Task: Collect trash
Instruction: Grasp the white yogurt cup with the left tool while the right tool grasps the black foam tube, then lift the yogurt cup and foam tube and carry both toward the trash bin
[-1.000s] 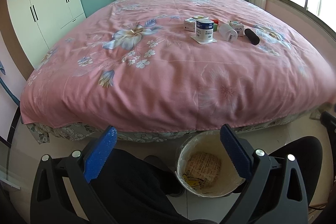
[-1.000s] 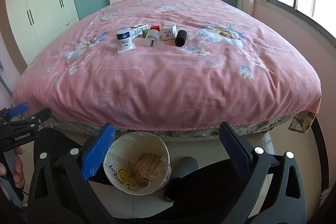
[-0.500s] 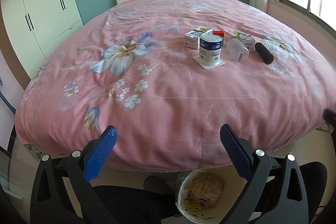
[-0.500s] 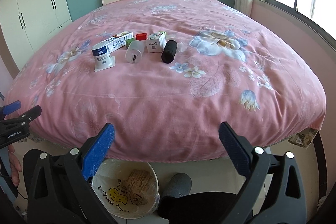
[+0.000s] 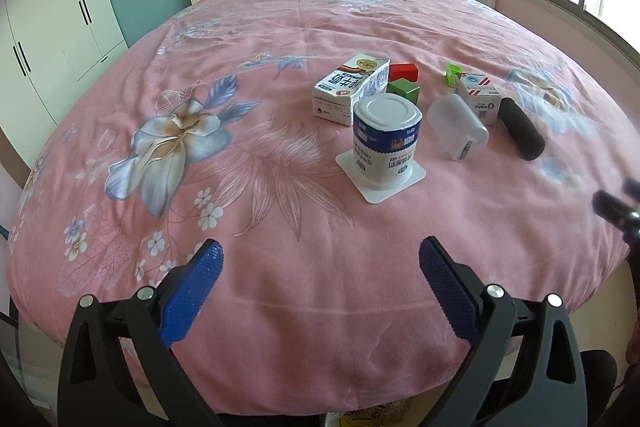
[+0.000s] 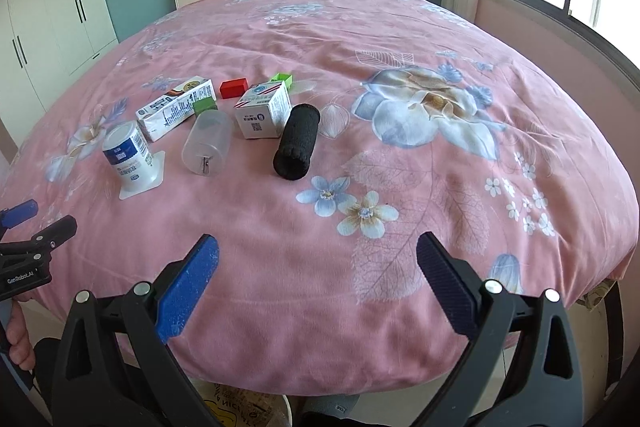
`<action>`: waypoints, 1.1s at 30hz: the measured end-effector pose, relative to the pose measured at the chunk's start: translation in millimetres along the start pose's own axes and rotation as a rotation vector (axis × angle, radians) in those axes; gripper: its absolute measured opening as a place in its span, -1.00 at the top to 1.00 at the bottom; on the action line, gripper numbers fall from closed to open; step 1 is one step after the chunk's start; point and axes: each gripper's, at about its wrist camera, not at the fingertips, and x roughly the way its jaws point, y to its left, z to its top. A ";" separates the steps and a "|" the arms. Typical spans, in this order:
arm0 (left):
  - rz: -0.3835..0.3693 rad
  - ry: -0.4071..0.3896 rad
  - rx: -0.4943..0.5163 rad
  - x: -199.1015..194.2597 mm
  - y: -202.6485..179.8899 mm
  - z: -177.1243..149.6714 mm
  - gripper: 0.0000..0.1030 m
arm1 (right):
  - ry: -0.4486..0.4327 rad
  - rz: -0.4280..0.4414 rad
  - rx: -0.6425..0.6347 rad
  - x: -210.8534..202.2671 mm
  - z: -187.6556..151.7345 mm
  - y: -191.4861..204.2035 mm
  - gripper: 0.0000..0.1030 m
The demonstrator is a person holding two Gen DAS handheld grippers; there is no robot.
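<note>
Trash sits clustered mid-bed: the upturned yogurt cup (image 5: 387,139) nearest the left gripper (image 5: 320,273) looks light and thin-walled, best pinched gently across its sides, while both grippers, the right gripper (image 6: 318,265) included, gape empty.

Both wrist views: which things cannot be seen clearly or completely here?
- Trash bin: right wrist view, mostly cut off by the bottom edge and hidden under the bed.
- Right gripper: left wrist view, blurred at the right edge.
- Yogurt cup print: too small to read.
</note>
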 end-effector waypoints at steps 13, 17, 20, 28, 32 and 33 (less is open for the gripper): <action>-0.058 0.032 0.026 54.8 -29.8 47.1 -0.94 | 0.048 -0.011 -0.042 78.5 46.9 5.3 -0.88; -0.056 0.037 0.023 66.9 -29.8 56.1 -0.94 | 0.079 -0.004 -0.025 103.8 56.7 2.4 -0.88; -0.045 0.043 0.012 74.7 -27.1 61.0 -0.94 | 0.093 -0.003 -0.023 118.8 60.8 0.7 -0.88; -0.064 0.067 0.012 87.8 -23.8 65.5 -0.44 | 0.092 -0.024 -0.078 131.2 69.0 5.3 -0.47; -0.073 0.075 0.024 93.1 -26.8 66.4 -0.24 | 0.101 -0.012 -0.092 133.9 73.3 7.2 -0.10; -0.072 0.077 0.027 94.1 -27.2 66.6 -0.20 | 0.106 -0.007 -0.101 134.6 73.9 8.5 -0.06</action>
